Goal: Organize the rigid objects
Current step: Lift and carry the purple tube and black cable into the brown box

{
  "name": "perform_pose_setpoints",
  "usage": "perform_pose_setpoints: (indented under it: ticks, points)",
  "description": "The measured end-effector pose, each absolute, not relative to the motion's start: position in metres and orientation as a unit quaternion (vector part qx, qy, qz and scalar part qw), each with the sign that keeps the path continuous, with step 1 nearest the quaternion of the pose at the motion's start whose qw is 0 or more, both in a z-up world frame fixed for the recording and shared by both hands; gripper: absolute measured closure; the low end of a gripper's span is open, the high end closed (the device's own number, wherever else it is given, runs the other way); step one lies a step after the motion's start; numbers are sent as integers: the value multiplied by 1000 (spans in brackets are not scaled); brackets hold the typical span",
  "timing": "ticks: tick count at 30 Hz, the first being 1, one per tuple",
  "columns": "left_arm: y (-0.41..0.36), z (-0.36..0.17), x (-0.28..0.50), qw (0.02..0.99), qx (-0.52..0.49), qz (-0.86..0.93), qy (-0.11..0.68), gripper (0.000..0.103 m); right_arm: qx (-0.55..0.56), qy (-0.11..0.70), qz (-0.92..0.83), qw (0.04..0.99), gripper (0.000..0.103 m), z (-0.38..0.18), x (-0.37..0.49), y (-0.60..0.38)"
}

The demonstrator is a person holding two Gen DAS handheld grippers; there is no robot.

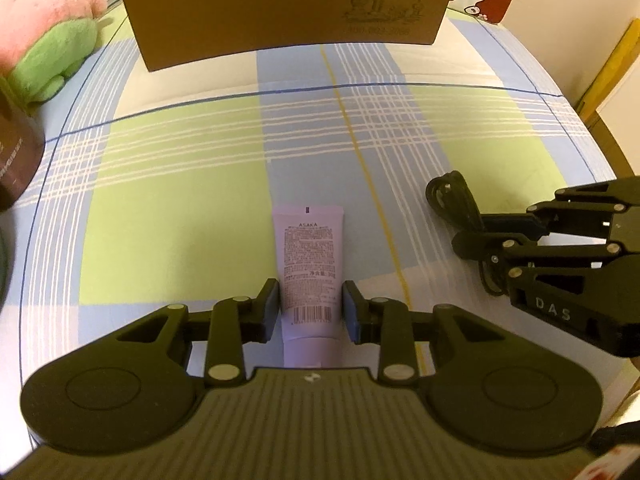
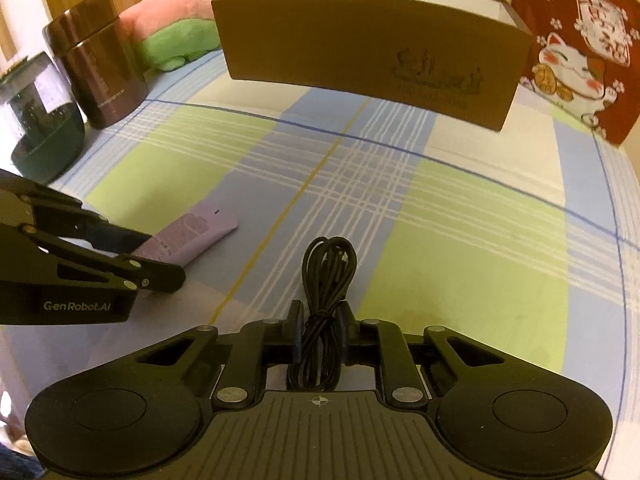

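A lilac tube (image 1: 309,264) lies on the plaid cloth, and my left gripper (image 1: 311,308) is shut on its lower part, pads against both sides. The tube also shows in the right wrist view (image 2: 188,236), with the left gripper (image 2: 160,256) around it. A bundled black cable (image 2: 326,300) lies on the cloth, and my right gripper (image 2: 320,332) is shut on its middle. In the left wrist view the cable (image 1: 452,196) and right gripper (image 1: 474,232) are at the right. A brown open box (image 2: 360,52) stands at the back.
A brown canister (image 2: 100,60) and a dark green glass jar (image 2: 36,116) stand at the left. A pink and green plush toy (image 1: 44,36) sits at the back left. A red lucky-cat bag (image 2: 576,48) stands at the back right. The table edge (image 1: 600,128) runs along the right.
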State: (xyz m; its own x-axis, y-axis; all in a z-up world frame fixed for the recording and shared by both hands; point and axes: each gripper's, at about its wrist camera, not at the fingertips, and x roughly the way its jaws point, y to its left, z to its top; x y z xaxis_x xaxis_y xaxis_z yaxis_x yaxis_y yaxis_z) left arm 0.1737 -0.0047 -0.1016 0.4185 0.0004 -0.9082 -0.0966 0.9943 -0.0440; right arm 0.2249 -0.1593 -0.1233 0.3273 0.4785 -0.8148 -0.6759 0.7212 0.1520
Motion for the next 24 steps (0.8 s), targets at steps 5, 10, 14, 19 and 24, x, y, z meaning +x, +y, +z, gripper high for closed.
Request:
perform_pose_setpoints:
  ticks: [5, 10, 14, 19, 24]
  points:
    - [-3, -96, 168, 844, -53, 34, 532, 75, -103, 455, 362, 807, 92, -116, 222, -159]
    - [0, -88, 164, 850, -56, 38, 522, 75, -98, 447, 366, 810, 92, -108, 219, -159]
    - [2, -80, 161, 855, -61, 40, 513, 75, -91, 444, 367, 813, 92, -103, 220, -160]
    - [6, -70, 161, 861, -65, 42, 502, 75, -83, 439, 367, 816, 92, -96, 221, -161]
    - [9, -62, 162, 866, -68, 43, 493, 75, -75, 435, 367, 819, 92, -90, 224, -162]
